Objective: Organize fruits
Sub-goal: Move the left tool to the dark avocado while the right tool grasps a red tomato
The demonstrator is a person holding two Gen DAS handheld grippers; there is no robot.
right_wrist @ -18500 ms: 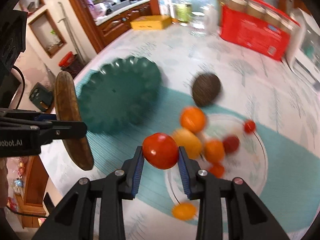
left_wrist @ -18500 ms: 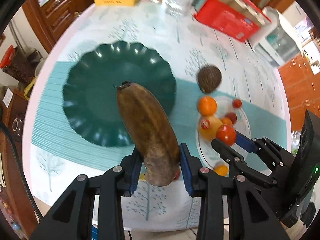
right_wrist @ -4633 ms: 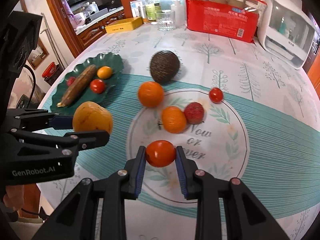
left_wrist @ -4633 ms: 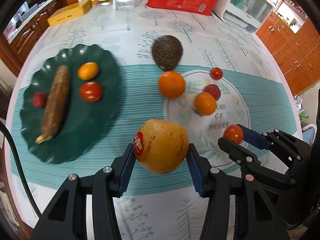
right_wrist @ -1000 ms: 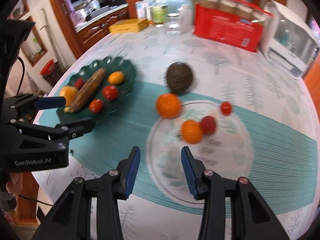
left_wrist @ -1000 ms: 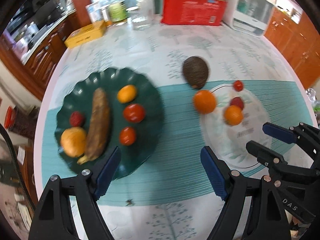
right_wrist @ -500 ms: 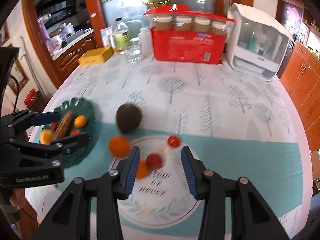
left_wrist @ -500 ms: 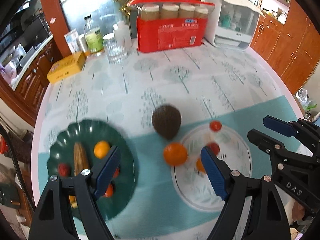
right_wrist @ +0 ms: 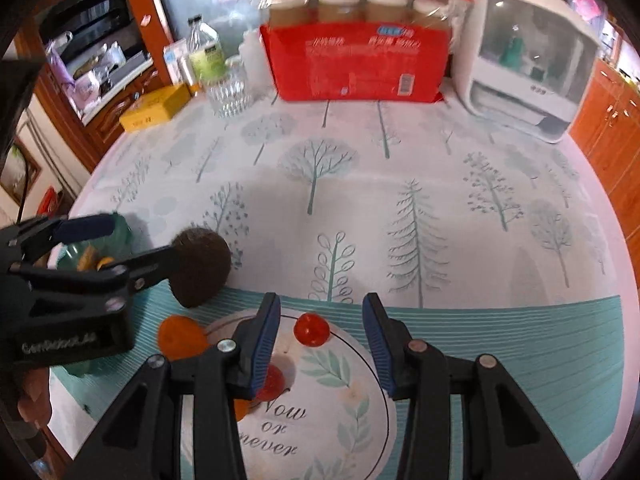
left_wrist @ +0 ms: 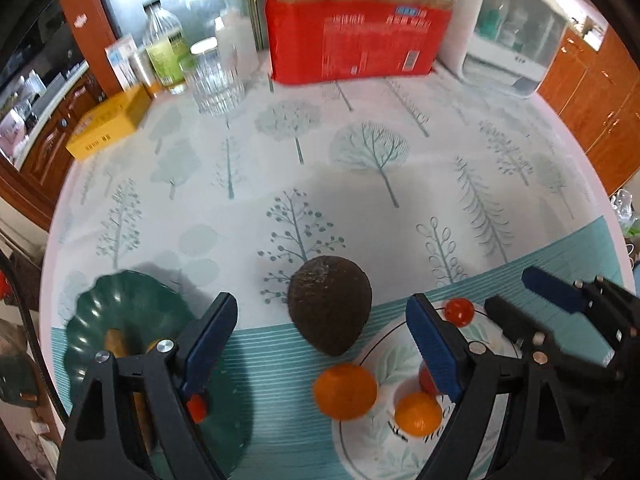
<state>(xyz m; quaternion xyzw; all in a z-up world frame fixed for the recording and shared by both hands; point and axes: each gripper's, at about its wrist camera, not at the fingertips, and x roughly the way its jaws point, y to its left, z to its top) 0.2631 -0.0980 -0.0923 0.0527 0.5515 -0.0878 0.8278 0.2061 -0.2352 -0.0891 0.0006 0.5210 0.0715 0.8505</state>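
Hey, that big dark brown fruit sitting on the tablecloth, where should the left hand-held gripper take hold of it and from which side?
Grip the dark brown fruit across its broad middle, coming from the near side. It lies apart from the green plate and the orange, so both flanks look free. It narrows towards its near end, so pads there would likely slip. The left hand-held gripper is open and roughly lined up.

The avocado (left_wrist: 329,306) has a dull, rough, pebbly brown skin. Just beside it, the orange (left_wrist: 345,390) looks matt, while the cherry tomato (left_wrist: 459,311) further right is smooth and shiny. Left of the avocado, the green plate (left_wrist: 120,300) is glossy, catching light on its ribs. The surface wears a smooth printed cloth (left_wrist: 360,184). Behind it stand a clear ribbed glass (left_wrist: 214,80) and a shiny red plastic pack (left_wrist: 352,46).
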